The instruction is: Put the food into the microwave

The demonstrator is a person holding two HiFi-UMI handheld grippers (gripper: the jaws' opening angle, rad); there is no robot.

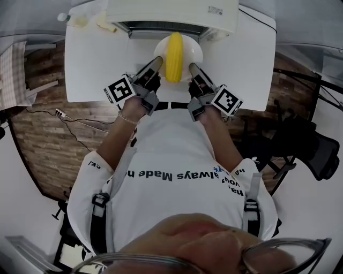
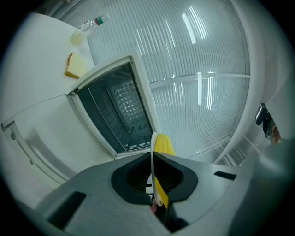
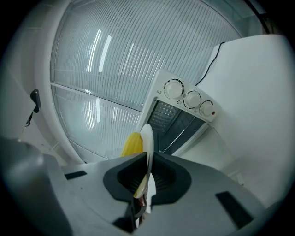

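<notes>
Furthest left of the left tool, a slice of bread (image 2: 76,64) and a small bottle (image 2: 87,27) are lying on the white surface (image 1: 96,69), well apart from the work and seemingly playing no part in it; the left tool (image 1: 151,68) is pinching the left rim of a white plate (image 1: 195,51), its jaws drawn together on the thin edge, as its own view is showing (image 2: 154,156); between the two tools a yellow corn cob (image 1: 174,56) is lying on that plate, its long axis pointing away from the person and toward the microwave (image 1: 177,10); the right tool (image 1: 194,69) is clamping the opposite rim in the same way, jaws closed on the plate edge in its own view (image 3: 147,159), with the cob (image 3: 132,144) showing just to the left of the rim; further right in that view, three knobs (image 3: 191,99) are sitting on the microwave's front panel.

The microwave's dark mouth (image 2: 115,110) is standing open straight ahead of both tools, just beyond the far edge of the plate; neither hand is nearer, since the tools are flanking the plate evenly; judging from this, the plate is being carried level toward the opening, and the coming move is calling for a straight push forward, end-on with the cob, both tools advancing together so the plate is not tilting.
</notes>
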